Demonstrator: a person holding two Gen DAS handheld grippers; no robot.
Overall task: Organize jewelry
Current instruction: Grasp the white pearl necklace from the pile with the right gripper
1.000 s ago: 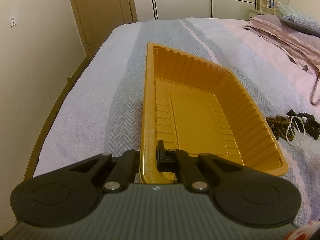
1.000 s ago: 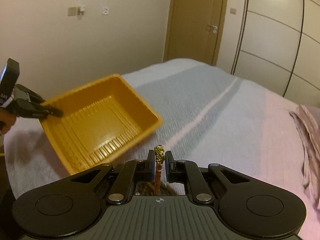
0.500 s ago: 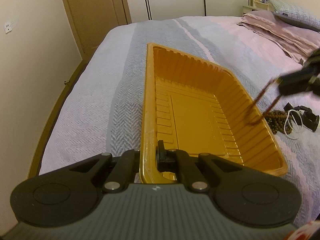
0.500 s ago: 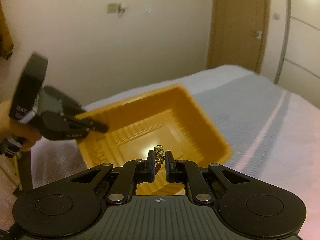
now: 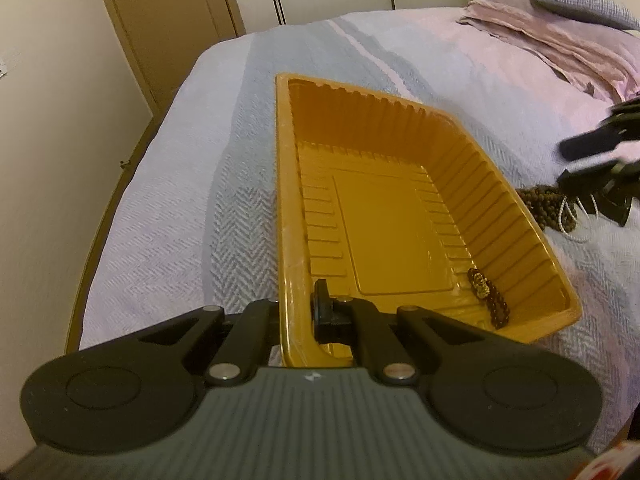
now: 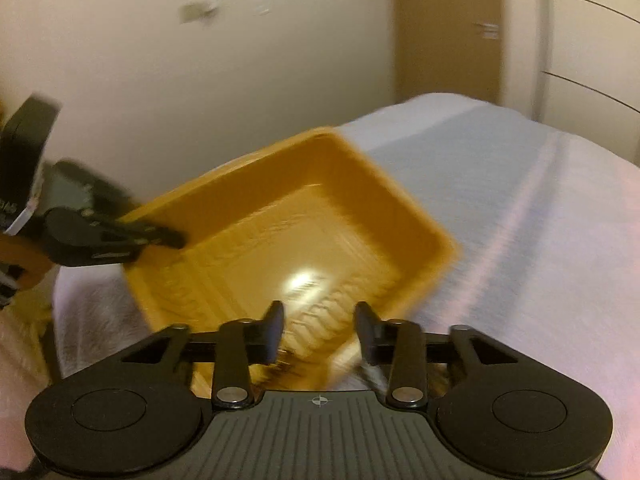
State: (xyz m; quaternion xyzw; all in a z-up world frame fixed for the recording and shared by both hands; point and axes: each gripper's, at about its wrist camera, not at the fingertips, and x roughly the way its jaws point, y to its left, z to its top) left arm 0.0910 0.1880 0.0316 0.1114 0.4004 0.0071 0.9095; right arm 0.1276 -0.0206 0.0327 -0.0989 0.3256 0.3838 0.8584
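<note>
Your left gripper point(image 5: 298, 312) is pinched on the near rim of the orange tray point(image 5: 288, 184), which sits on the bed point(image 5: 168, 216). Your right gripper point(image 6: 319, 322) is opening above the tray with nothing between its fingers. The beaded bracelet point(image 5: 489, 298) lies inside the tray, at about 4 o'clock. More beads point(image 5: 550, 206) lie on the bed at the tray's 3 o'clock.

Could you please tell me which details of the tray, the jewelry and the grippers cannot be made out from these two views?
- Right wrist view: motion blur smears the orange tray; the beaded bracelet inside cannot be picked out.
- Left wrist view: the right gripper, its jaws opening and empty, is blurred and cut by the right edge.
- Left wrist view: the jewelry pile on the bed is partly behind the tray wall and that gripper; pieces are indistinct.
</note>
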